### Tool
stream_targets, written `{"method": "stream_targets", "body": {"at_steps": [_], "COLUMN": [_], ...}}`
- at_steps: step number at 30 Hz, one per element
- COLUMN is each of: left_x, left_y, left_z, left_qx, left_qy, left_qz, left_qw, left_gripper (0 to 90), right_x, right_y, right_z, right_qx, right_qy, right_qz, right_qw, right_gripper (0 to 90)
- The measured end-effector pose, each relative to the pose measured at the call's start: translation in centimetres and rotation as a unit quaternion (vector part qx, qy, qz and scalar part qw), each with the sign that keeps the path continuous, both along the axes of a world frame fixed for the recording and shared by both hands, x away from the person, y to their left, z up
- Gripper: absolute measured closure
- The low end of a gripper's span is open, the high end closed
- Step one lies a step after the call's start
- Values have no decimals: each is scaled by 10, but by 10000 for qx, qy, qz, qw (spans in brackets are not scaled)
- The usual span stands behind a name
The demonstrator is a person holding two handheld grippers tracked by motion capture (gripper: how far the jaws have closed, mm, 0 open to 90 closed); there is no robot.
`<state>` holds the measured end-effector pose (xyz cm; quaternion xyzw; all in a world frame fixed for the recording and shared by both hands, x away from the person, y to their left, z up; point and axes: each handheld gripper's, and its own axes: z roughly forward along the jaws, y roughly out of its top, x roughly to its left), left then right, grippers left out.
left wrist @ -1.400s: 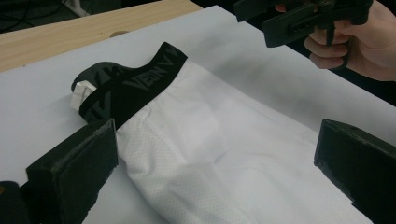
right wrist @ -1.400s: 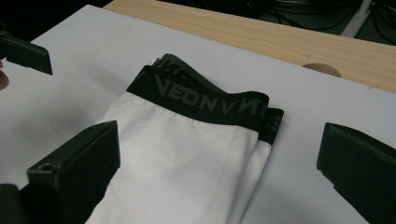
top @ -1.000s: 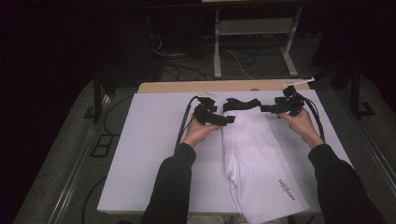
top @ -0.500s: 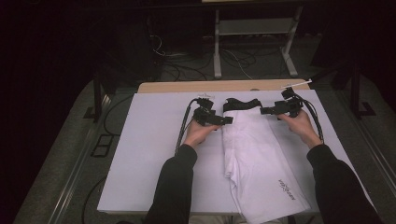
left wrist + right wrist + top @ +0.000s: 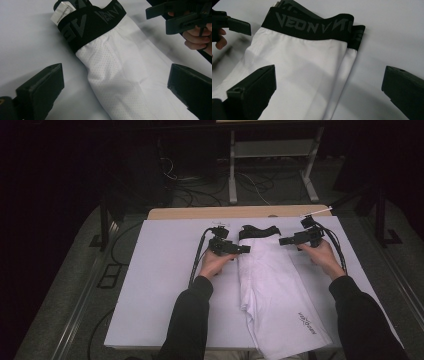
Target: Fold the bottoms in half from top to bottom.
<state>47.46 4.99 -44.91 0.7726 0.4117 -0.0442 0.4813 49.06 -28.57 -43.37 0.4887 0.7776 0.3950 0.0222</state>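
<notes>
White shorts (image 5: 272, 285) with a black lettered waistband (image 5: 259, 231) lie folded lengthwise on the white table cover, waistband at the far end. The waistband (image 5: 90, 22) carries a white label (image 5: 61, 11) in the left gripper view. My left gripper (image 5: 246, 249) hovers at the garment's left edge, just below the waistband, open with nothing between its jaws. My right gripper (image 5: 284, 240) is at the right edge near the waistband (image 5: 312, 23), also open and empty. The white fabric (image 5: 302, 72) lies between its jaws' line of sight.
The white cover (image 5: 160, 280) spreads over a wooden table (image 5: 200, 213) whose far edge shows. A metal stand (image 5: 272, 160) and cables (image 5: 200, 180) are on the dark floor beyond. Gripper cables (image 5: 197, 260) trail across the cover on the left.
Both grippers have drawn slightly apart from the waistband area and shifted a little; the shorts lie unchanged.
</notes>
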Motion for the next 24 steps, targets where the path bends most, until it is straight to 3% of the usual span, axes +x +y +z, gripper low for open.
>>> {"method": "stream_targets", "body": {"at_steps": [7,15,24], "left_x": [1,3,5], "left_y": [-2,0,1], "left_z": [-4,-7,-10], "left_qx": [7,-58,-173], "left_qy": [67,190,293], "left_qz": [-44,-34,-24], "left_qw": [10000,9998,9994], "left_gripper": [67,148,221], "right_x": [1,3,7], "right_y": [1,3,1], "right_z": [-5,-9,-16], "right_qx": [9,139,255], "right_qy": [180,306,484], "right_qz": [59,152,30], "right_qw": [9998,9993,9985], "right_gripper": [0,90,162]}}
